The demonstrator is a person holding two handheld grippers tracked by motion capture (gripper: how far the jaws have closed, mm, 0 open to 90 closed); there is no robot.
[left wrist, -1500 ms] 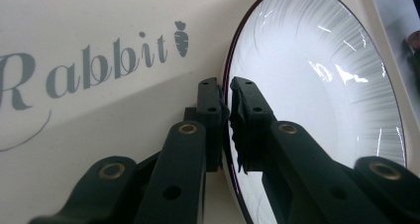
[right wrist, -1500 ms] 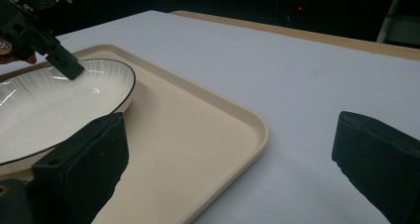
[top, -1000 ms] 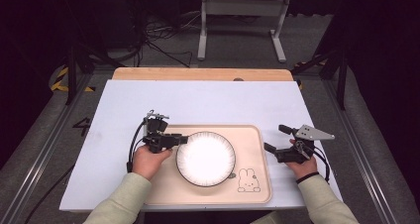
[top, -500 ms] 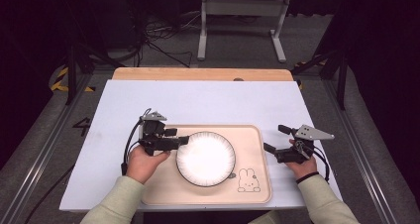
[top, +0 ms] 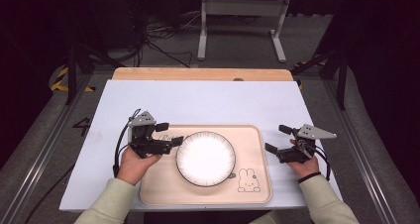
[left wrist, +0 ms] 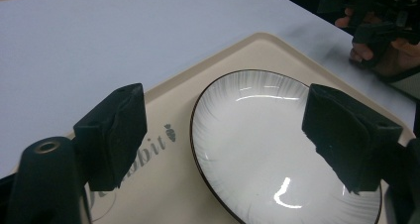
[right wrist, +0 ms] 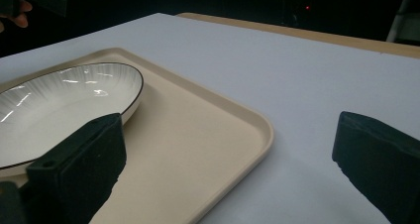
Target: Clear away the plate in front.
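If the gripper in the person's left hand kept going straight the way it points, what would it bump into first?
Probably the white plate on the tray. The left gripper, jaws just opened and empty, points at the plate's rim, though its height over the plate is hard to judge.

The round white ribbed plate with a dark rim (left wrist: 262,149) runs off the bottom edge in the left gripper view, and the tool's near jaw covers part of the print on the beige plastic tray (left wrist: 163,140), its lettering unreadable.
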